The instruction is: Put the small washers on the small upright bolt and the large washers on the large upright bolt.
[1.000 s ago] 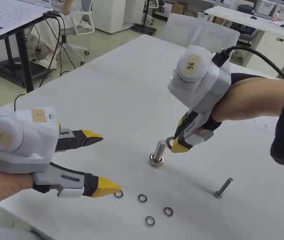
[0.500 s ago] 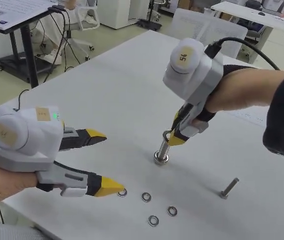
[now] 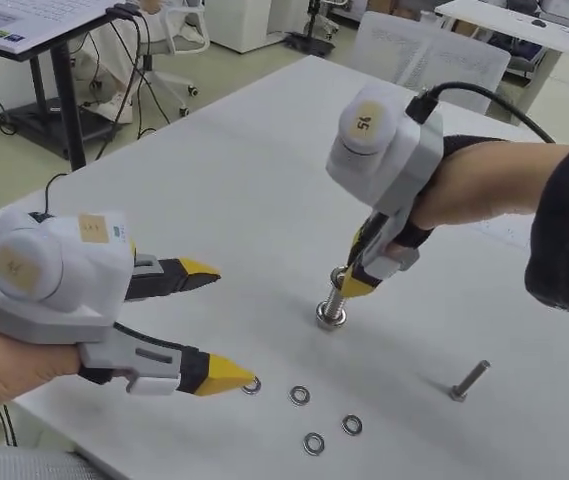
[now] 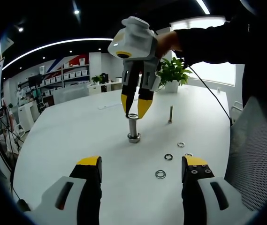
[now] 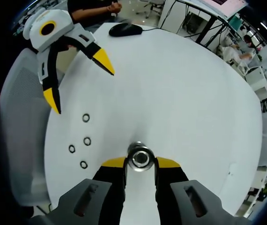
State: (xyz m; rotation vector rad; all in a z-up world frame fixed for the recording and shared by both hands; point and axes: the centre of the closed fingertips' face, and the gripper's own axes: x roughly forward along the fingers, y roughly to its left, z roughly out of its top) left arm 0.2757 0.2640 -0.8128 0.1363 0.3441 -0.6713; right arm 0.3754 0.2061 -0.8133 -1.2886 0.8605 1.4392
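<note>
Steel large upright bolt [image 3: 332, 306] stands on the white table [image 3: 264, 170]. The right gripper [image 3: 349, 284] is directly above it, pinching a large silver washer [image 3: 338, 273] at the bolt's tip. The left gripper [image 3: 226, 322] is spread beside the small loose washers [image 3: 300, 396].

Left gripper view: the large silver washer [image 4: 133, 116] sits level at the bolt's top, and the bolt's axis is vertical.

Right gripper view: looking straight down the bolt [image 5: 140, 158], the washer appears centred on it. Judged ready to drop straight down.

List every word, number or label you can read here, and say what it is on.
"56", as best it reads: round label on the right tool.
Faint disc on the left tool: unreadable.
Printed sheet at the head view's top left: too small to read.
</note>
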